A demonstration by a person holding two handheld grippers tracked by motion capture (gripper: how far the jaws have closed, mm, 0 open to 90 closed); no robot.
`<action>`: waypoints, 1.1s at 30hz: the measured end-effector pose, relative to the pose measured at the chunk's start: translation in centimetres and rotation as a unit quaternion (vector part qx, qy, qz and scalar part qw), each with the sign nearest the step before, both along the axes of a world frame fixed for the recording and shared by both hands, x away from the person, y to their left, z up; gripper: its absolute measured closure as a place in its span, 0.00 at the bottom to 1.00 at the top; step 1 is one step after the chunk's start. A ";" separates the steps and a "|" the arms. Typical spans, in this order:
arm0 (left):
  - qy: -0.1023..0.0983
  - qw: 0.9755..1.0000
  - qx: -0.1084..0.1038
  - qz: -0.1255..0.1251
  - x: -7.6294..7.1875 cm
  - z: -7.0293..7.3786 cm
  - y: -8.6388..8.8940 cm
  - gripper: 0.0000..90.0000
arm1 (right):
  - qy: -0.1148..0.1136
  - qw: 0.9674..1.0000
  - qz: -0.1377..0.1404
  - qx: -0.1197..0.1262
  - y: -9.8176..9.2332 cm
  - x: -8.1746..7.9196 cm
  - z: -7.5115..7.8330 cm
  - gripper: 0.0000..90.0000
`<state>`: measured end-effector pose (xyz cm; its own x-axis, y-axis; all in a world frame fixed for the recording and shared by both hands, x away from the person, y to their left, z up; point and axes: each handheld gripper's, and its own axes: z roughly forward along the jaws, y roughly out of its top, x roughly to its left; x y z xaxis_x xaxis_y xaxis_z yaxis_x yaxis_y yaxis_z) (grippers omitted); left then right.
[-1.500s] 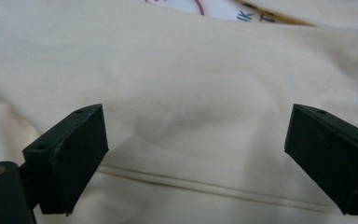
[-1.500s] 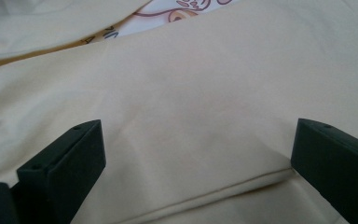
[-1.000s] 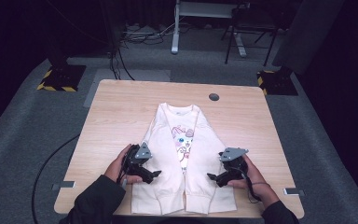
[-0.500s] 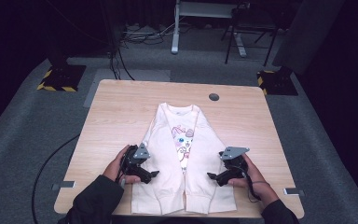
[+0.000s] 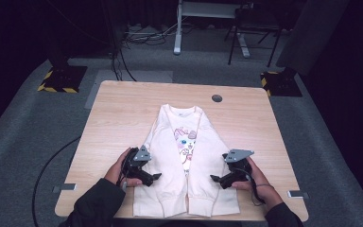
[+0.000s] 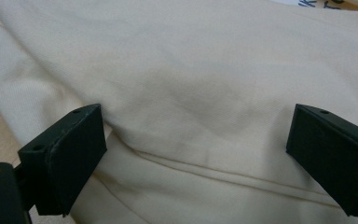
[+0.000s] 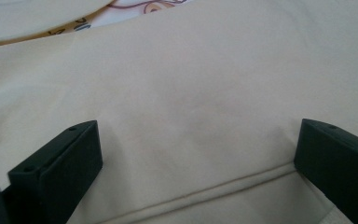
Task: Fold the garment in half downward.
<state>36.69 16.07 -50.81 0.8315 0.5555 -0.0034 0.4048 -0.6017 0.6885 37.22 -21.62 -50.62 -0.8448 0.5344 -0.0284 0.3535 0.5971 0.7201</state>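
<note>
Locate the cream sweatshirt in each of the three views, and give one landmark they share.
High view: the cream sweatshirt lies flat at the table's near middle, sleeves folded inward.
Left gripper view: its cream cloth lies past the wide-apart jaws.
Right gripper view: its cloth lies likewise.
Shared landmark: the cartoon print on its chest.
</note>
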 end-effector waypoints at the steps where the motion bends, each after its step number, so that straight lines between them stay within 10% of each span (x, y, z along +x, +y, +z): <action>1: 0.000 1.000 0.000 0.001 0.0 0.0 0.0 0.05 | 0.001 1.000 0.000 -0.001 0.0 0.0 0.0 0.00; 33: -0.007 1.000 -0.006 0.018 1.9 1.6 -0.4 0.06 | 0.007 0.997 -0.078 0.012 -2.9 3.3 1.3 0.04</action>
